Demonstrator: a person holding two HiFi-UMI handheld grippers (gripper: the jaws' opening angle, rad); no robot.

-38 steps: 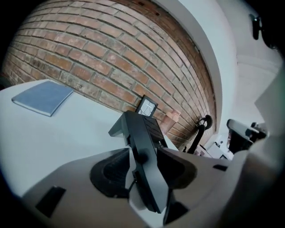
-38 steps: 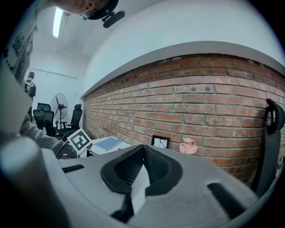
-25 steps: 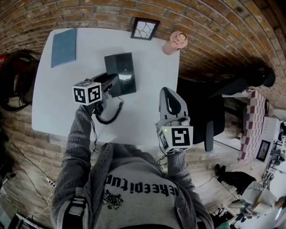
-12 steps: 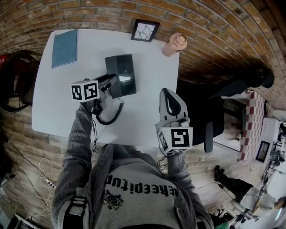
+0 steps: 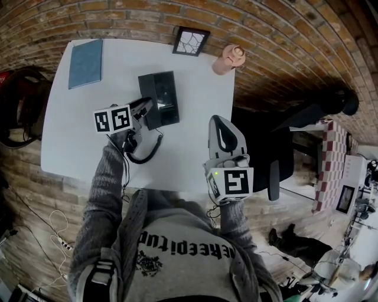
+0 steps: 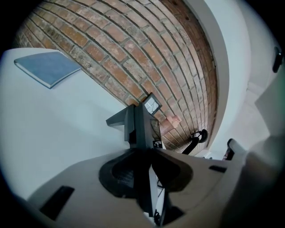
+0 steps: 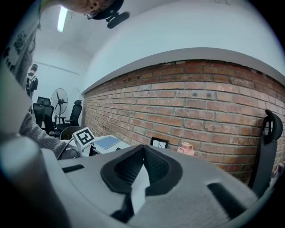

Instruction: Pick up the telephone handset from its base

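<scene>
The handset (image 6: 143, 133) sits on its base (image 5: 167, 94), between your left gripper's (image 6: 144, 156) jaws, which are closing on it but don't look tight yet. Let them clamp squarely, then lift straight, minding the cord (image 5: 144, 154). Your right gripper's (image 7: 142, 151) jaws are together, empty. One phone, one book (image 5: 84, 62), one frame (image 5: 191, 39), one pink cup (image 5: 229, 59).

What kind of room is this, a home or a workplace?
Probably an office or lab workspace: a white desk with a black desk telephone stands against a brick wall, and a black swivel office chair sits beside it.
</scene>
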